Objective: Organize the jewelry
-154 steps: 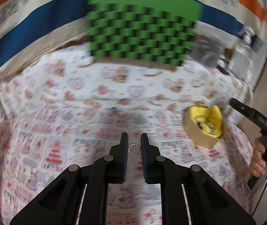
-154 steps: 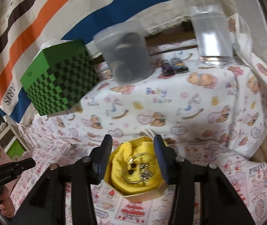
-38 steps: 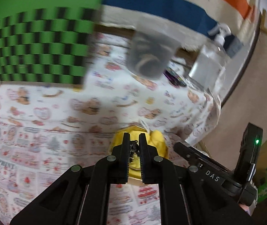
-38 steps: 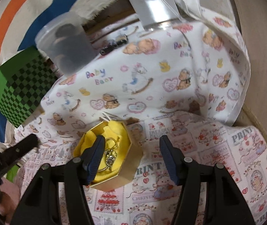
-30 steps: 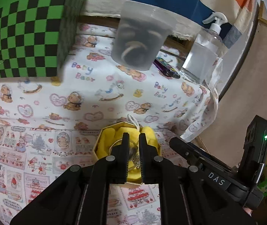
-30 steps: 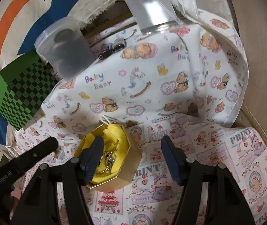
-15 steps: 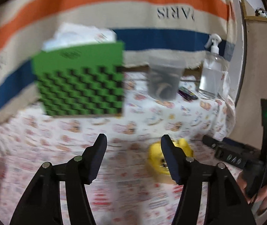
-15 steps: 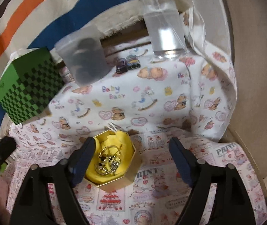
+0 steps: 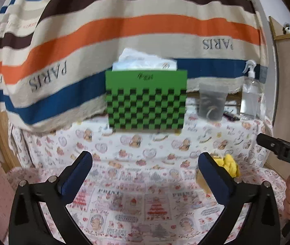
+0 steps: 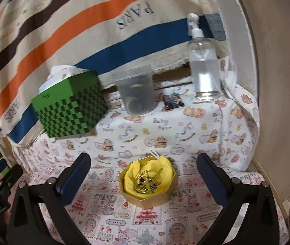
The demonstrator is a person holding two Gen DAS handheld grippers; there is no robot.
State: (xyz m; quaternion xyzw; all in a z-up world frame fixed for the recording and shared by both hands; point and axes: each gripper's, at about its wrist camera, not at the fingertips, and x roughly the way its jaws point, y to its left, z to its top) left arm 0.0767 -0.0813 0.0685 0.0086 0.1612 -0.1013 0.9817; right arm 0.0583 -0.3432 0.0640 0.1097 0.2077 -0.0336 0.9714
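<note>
A gold octagonal jewelry box (image 10: 148, 185) with yellow lining sits on the patterned cloth. Rings and small pieces of jewelry (image 10: 147, 182) lie inside it. My right gripper (image 10: 144, 171) is wide open and empty, pulled back above the box, which shows between its fingers. My left gripper (image 9: 145, 169) is wide open and empty, raised over the cloth to the left of the box. In the left wrist view the box (image 9: 229, 166) shows partly behind the right finger.
A green checkered box (image 10: 70, 107) with white tissue stands at the back left. A clear plastic cup (image 10: 136, 90), two small dark items (image 10: 173, 101) and a spray bottle (image 10: 204, 61) stand on the raised back ledge. A striped towel (image 9: 124, 30) hangs behind.
My left gripper carried a ring to the box, opened over it and let it go, then drew back up and left. My right gripper let go of the box and backed away, open.
</note>
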